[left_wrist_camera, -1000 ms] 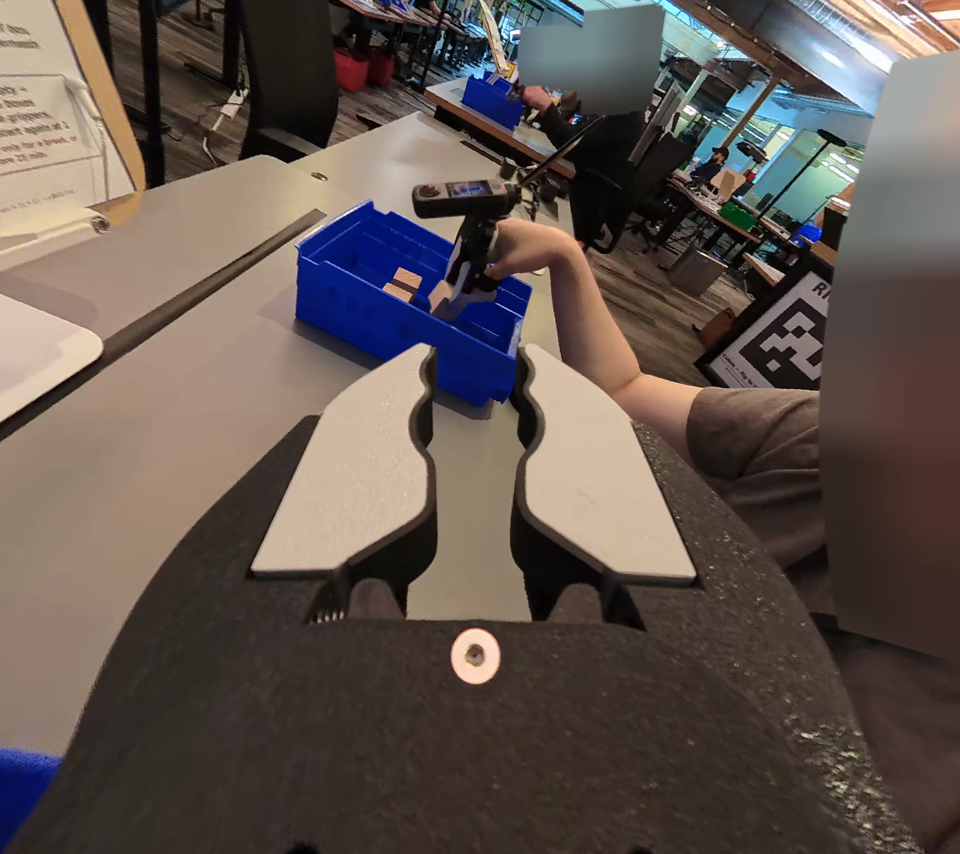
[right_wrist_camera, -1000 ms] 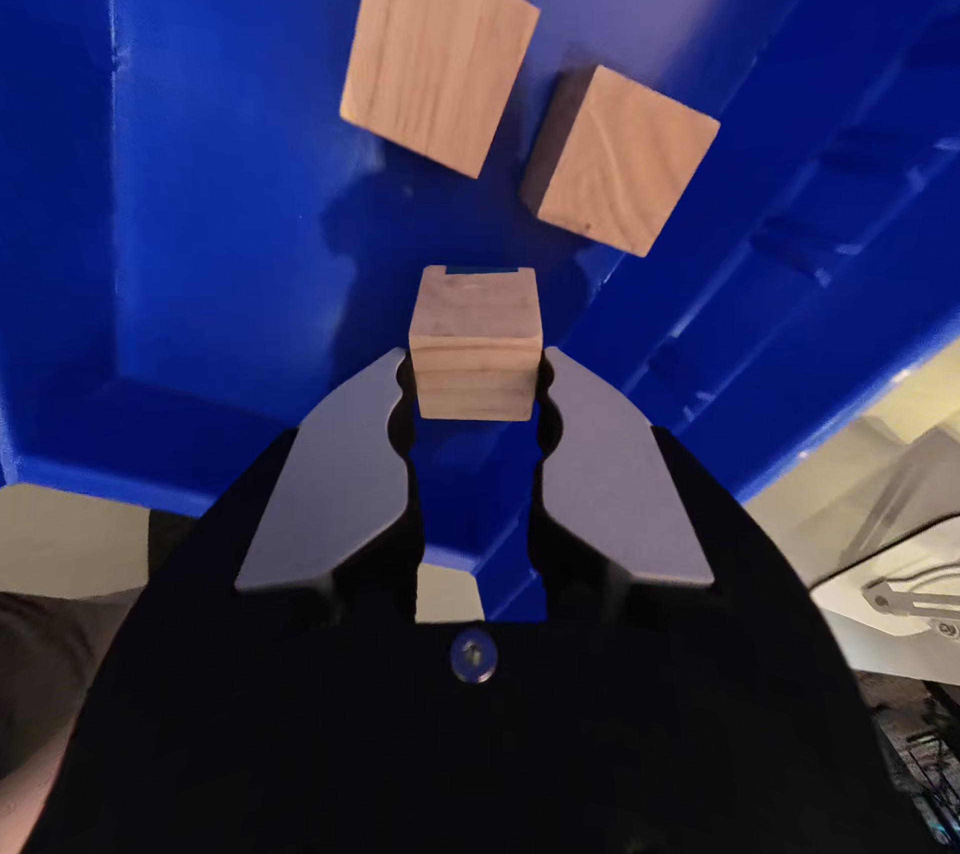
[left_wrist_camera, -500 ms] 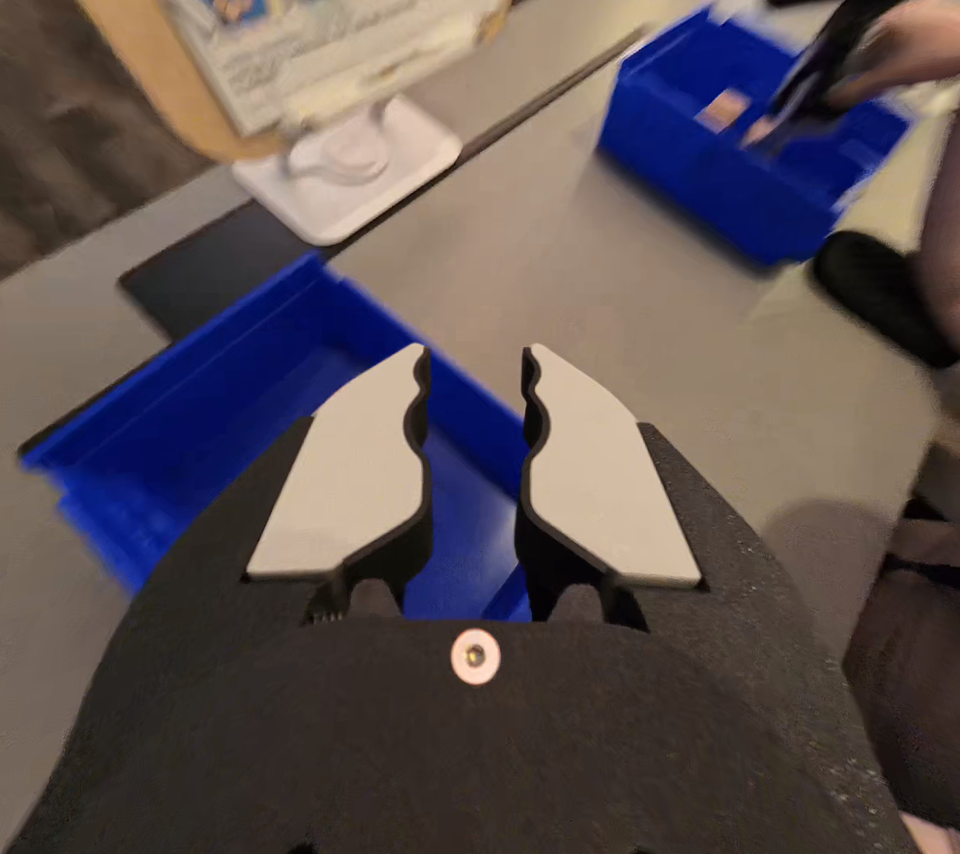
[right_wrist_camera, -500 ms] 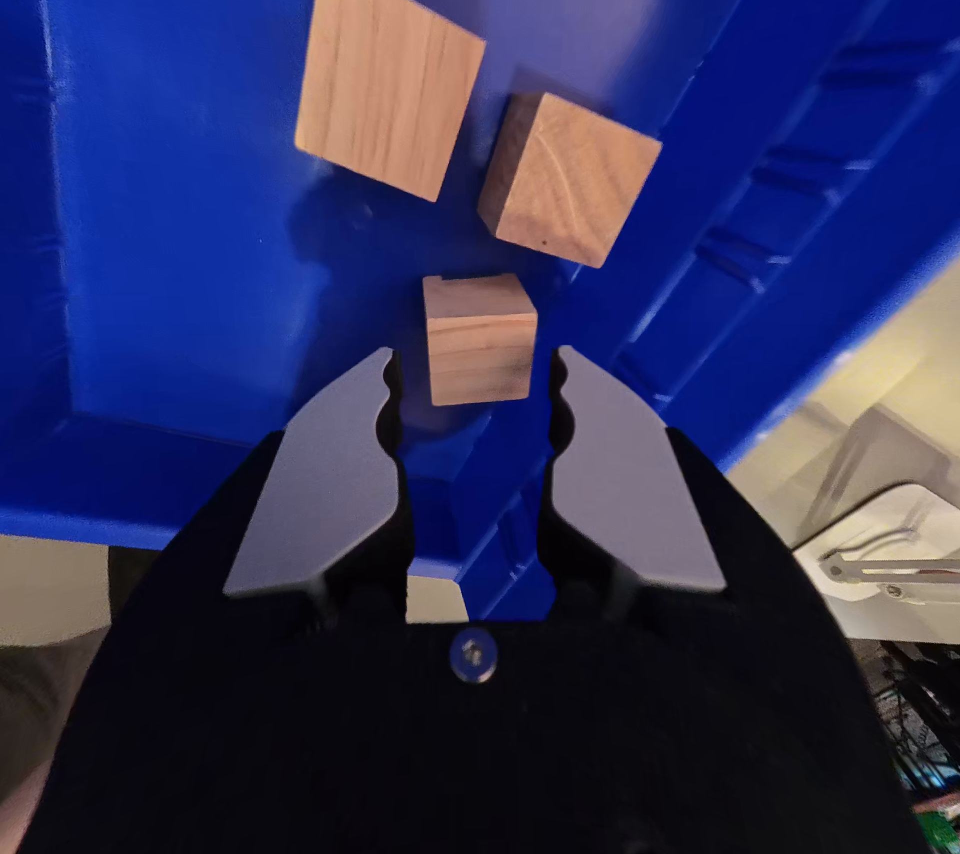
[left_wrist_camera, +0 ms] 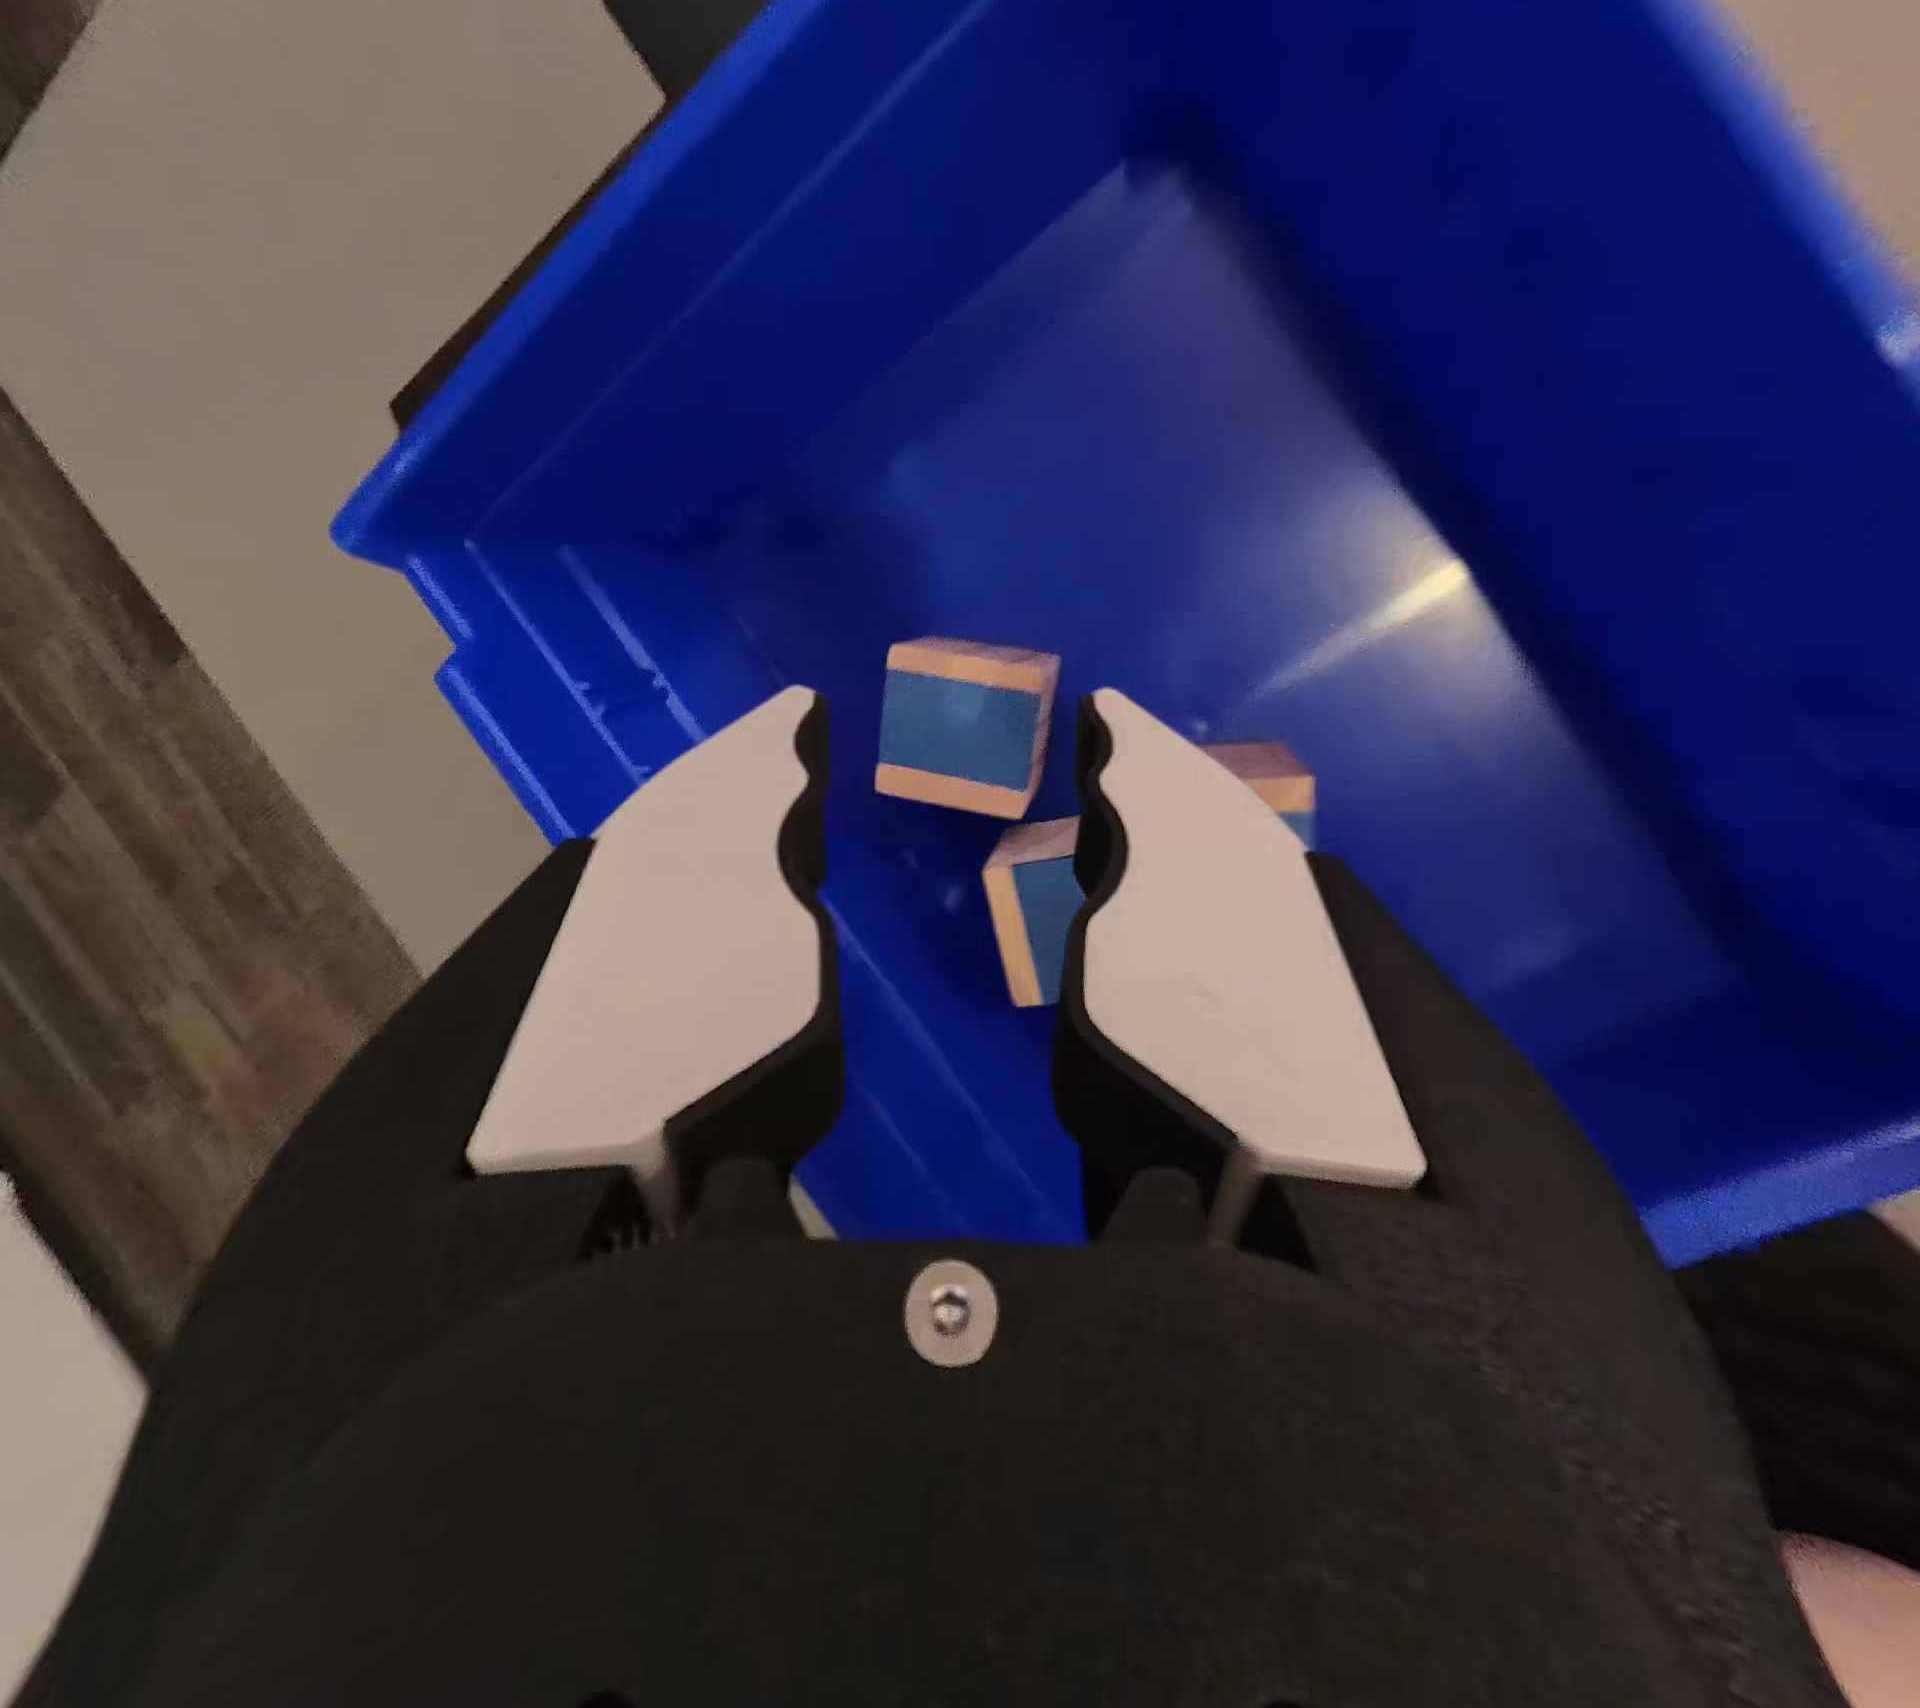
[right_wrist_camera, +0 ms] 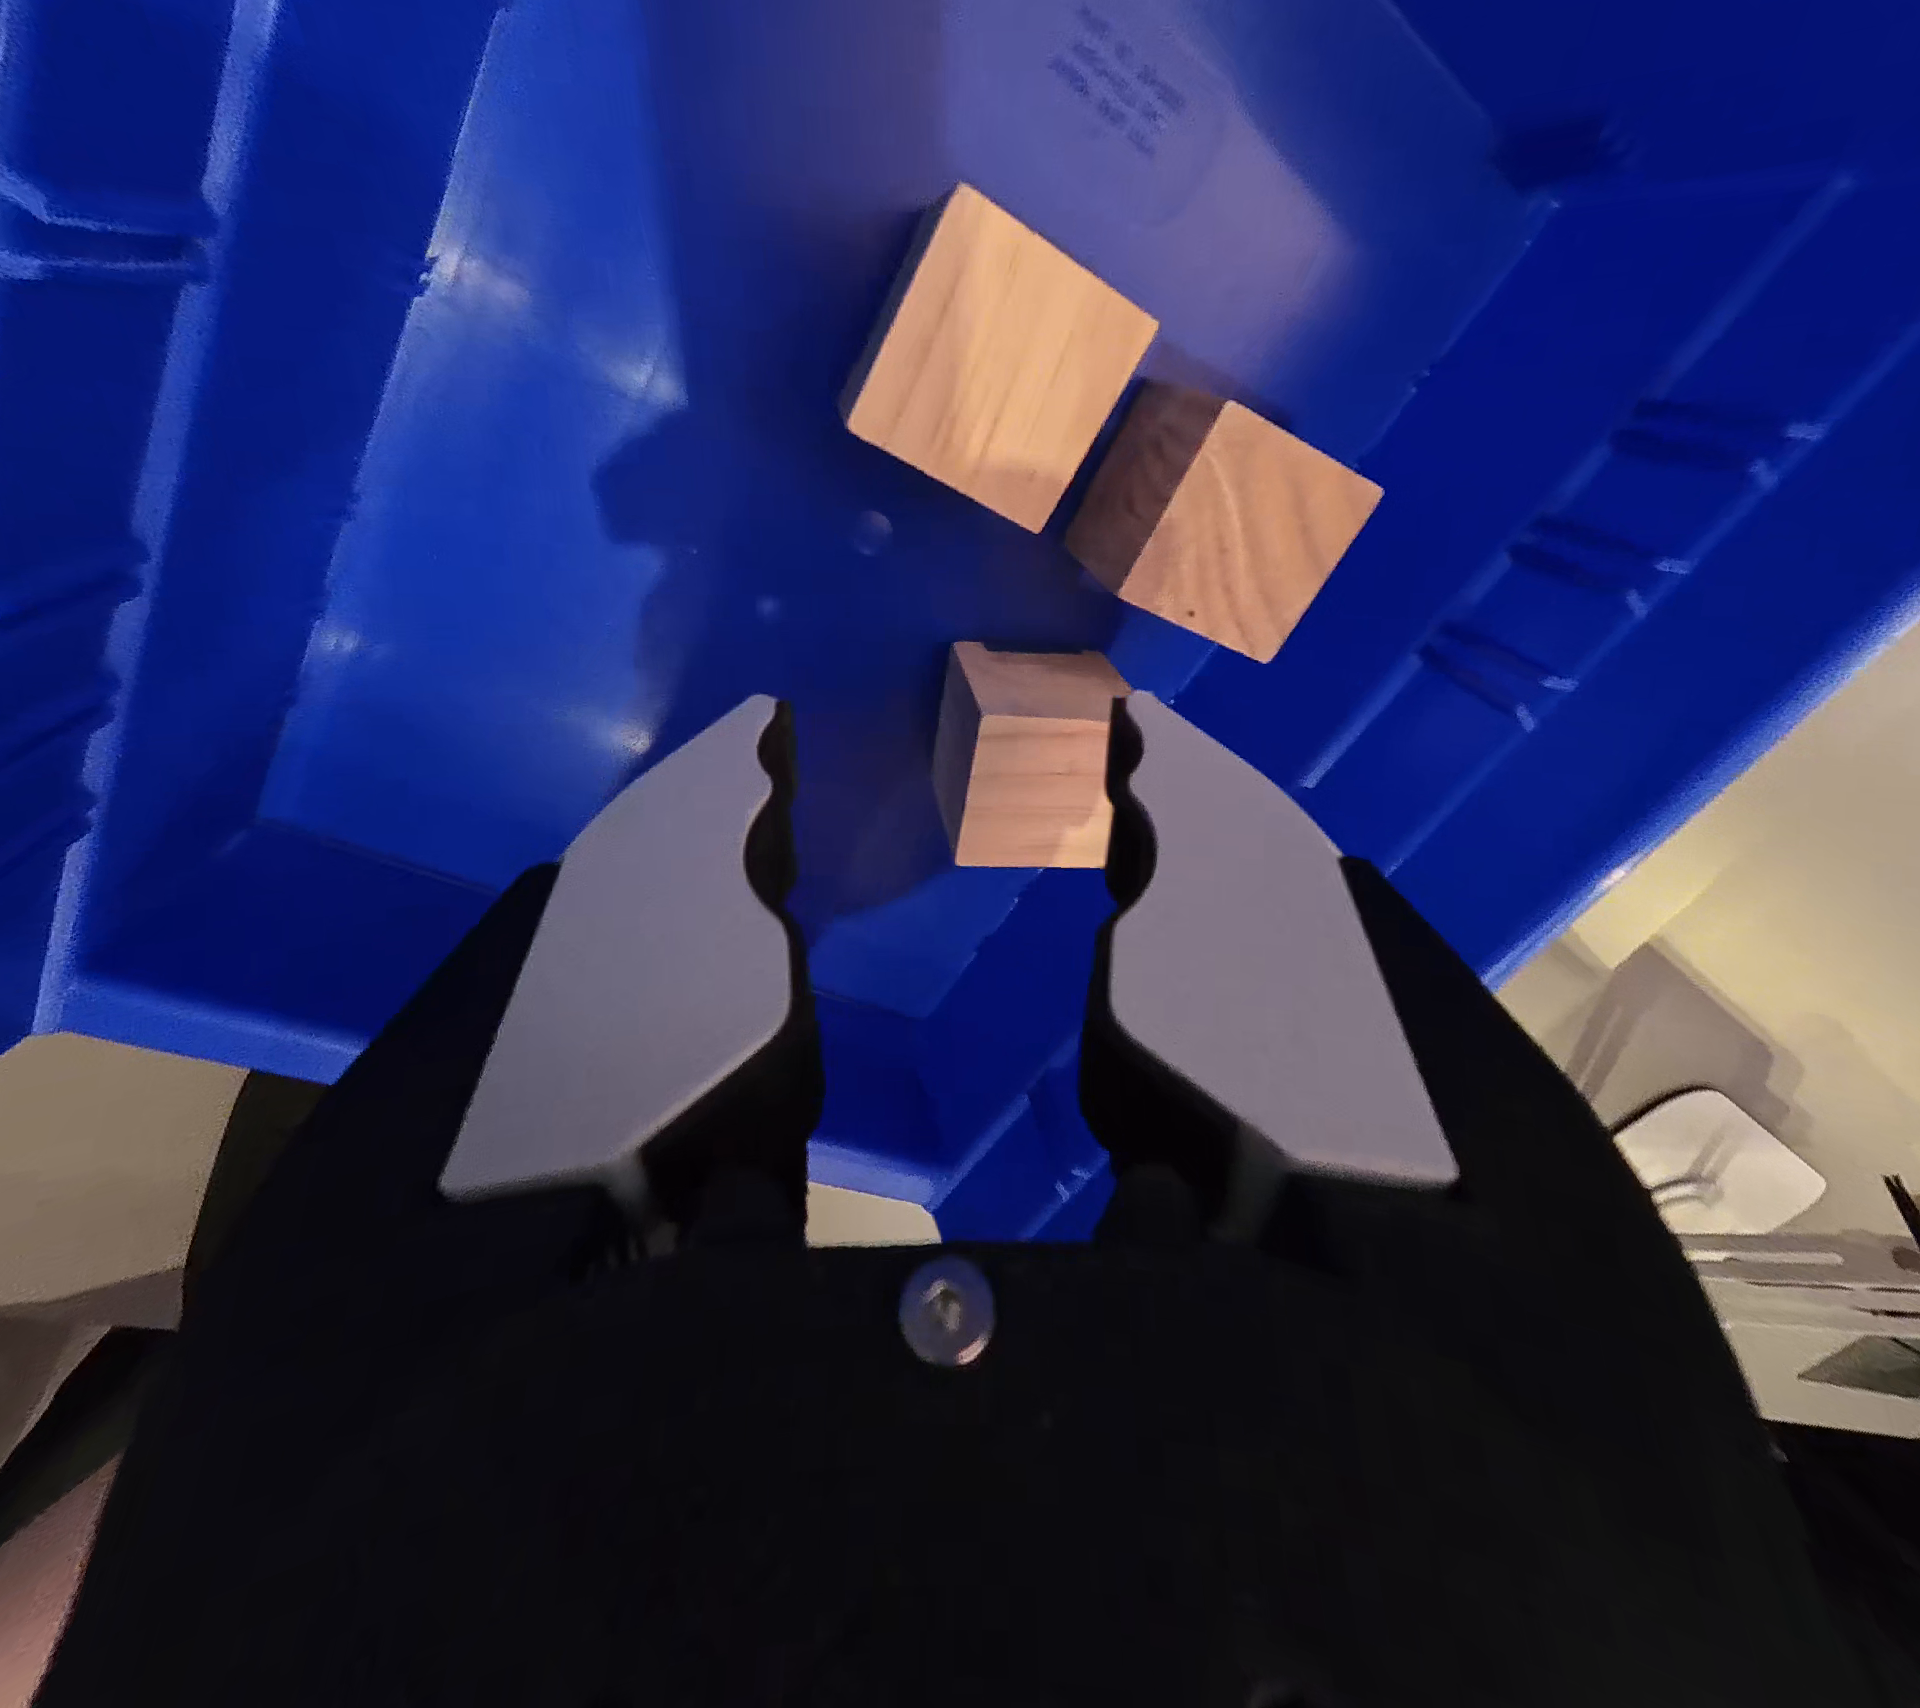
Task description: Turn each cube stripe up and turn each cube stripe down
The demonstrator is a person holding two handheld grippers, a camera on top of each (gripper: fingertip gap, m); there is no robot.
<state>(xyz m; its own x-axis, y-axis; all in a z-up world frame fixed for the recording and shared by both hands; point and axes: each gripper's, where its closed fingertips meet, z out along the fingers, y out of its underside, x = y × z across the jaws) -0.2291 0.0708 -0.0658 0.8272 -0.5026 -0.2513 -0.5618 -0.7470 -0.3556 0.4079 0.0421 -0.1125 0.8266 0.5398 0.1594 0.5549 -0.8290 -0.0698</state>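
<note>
In the left wrist view, three cubes (left_wrist_camera: 961, 726) lie in a bin (left_wrist_camera: 1195, 224) at frame centre, the tabletop (left_wrist_camera: 270, 204) upper left. In the right wrist view, another bin (right_wrist_camera: 520, 411) holds three cubes (right_wrist_camera: 997, 354) right of centre.

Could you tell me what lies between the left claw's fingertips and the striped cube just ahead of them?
Nothing: the left wrist view shows only bare blue bin floor between the open left claw and the striped cube.

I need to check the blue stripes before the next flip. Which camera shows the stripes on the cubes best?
The left wrist view. Beyond its open claw, the small wooden cube with a blue stripe faces the camera, with two more striped cubes partly hidden. The right wrist view shows three plain-looking wooden cubes in the other blue plastic bin, with only a blue sliver.
</note>
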